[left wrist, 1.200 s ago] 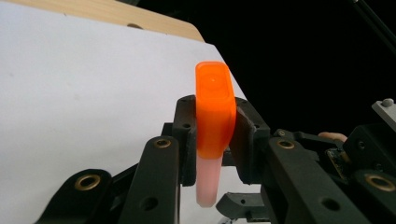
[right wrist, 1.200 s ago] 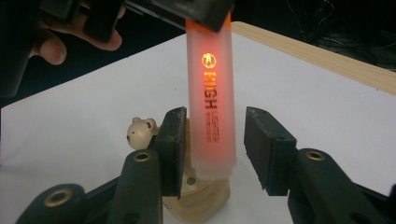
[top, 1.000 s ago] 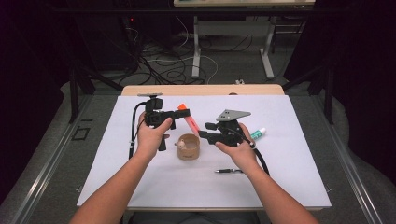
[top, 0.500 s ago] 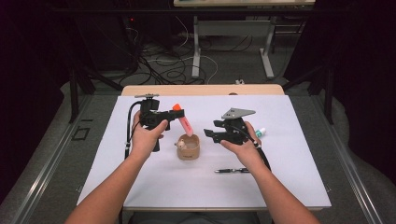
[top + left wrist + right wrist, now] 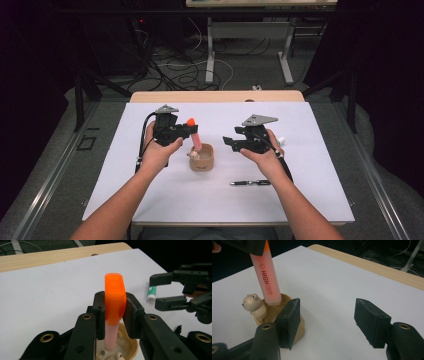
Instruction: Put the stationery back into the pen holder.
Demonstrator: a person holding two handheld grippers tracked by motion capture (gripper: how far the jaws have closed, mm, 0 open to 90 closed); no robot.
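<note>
"HIGH" in dark capitals down the barrel of the pink highlighter (image 5: 267, 280), smaller print beside it illegible

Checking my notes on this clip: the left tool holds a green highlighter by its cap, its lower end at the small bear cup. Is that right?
Not quite: the highlighter is orange and pink, not green, as the left gripper view shows. The left tool does clamp its cap, its lower end at the bear cup.

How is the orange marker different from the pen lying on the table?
The orange marker is fat, pink-orange and stands nearly upright, its lower end in the cup, clamped by the left tool. The pen is thin, dark, lies flat on the white table, and nothing holds it. Both are for writing.
</note>
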